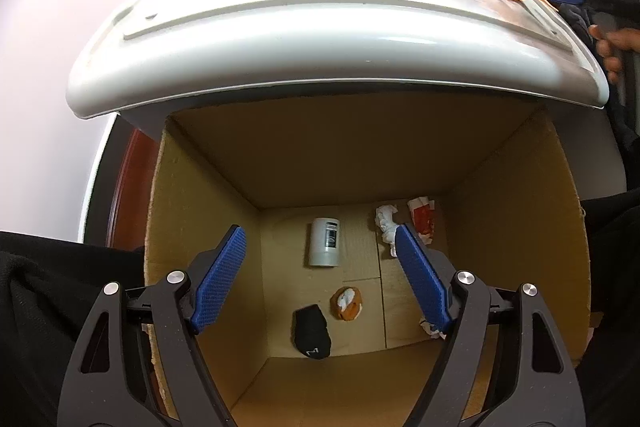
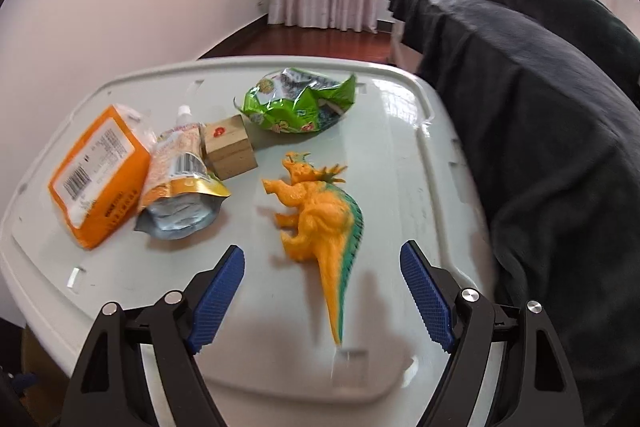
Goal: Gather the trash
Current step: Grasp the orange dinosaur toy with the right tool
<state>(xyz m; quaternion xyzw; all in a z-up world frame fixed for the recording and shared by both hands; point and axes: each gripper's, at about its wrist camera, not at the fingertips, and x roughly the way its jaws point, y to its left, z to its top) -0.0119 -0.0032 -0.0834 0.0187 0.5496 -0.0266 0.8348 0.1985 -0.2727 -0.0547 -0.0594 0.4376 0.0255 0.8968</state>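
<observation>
My left gripper (image 1: 320, 231) hangs open over a cardboard box (image 1: 320, 163), nothing between its pads. On the box floor lie a white cylinder (image 1: 325, 243), crumpled tissue (image 1: 386, 223), a red-and-white wrapper (image 1: 423, 219), an orange-white lump (image 1: 347, 303) and a black object (image 1: 311, 331). My right gripper (image 2: 323, 246) stands open above the white table (image 2: 400, 147). The tail of an orange toy dinosaur (image 2: 316, 215) lies below its fingers, untouched. Further left are an orange packet (image 2: 96, 179), a spout pouch (image 2: 180, 179) and a crumpled green wrapper (image 2: 296, 103).
A wooden block (image 2: 230, 147) sits between the pouch and the green wrapper. Dark fabric (image 2: 540, 107) drapes along the table's right side. The box stands below the table's near edge (image 1: 320, 67). A hand (image 1: 612, 47) shows at the right of the left wrist view.
</observation>
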